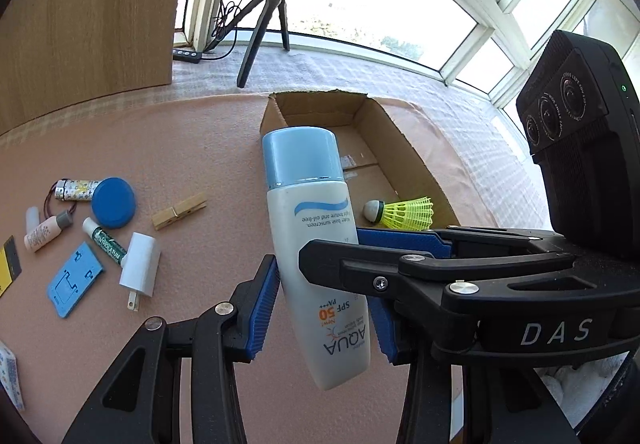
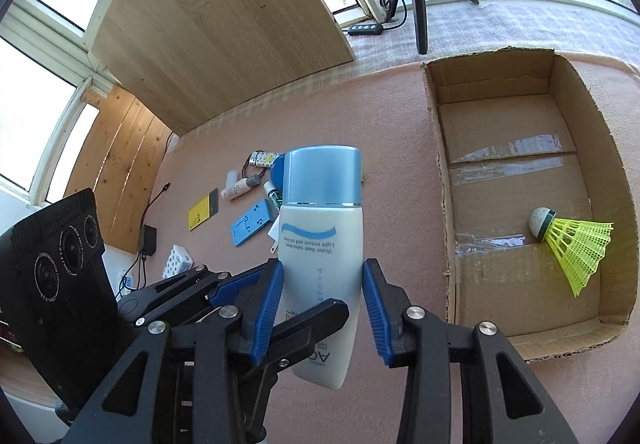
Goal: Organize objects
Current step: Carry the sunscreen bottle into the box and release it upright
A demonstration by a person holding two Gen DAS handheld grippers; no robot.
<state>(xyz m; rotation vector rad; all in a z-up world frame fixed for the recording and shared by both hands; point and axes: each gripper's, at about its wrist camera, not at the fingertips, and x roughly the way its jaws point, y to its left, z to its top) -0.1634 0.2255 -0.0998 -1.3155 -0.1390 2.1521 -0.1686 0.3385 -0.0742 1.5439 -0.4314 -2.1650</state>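
Note:
A white sunscreen bottle point(image 1: 316, 228) with a blue cap is held above the pink mat, cap away from me. My left gripper point(image 1: 324, 308) is shut on its lower body. My right gripper point(image 2: 322, 308) is shut on the same bottle point(image 2: 320, 228) from the other side; its fingers point(image 1: 400, 248) cross the left wrist view. An open cardboard box point(image 2: 516, 172) lies to the right with a yellow shuttlecock point(image 2: 572, 248) in it. The box point(image 1: 384, 148) also shows beyond the bottle in the left wrist view.
Small items lie on the mat at left: a lighter point(image 1: 76, 190), blue lid point(image 1: 113, 202), clothespin point(image 1: 179, 211), lip balm point(image 1: 105, 240), white charger point(image 1: 138, 264), blue card point(image 1: 74, 284), small pink bottle point(image 1: 42, 236). A ring-light tripod point(image 1: 264, 16) and a wooden board point(image 1: 88, 12) stand behind.

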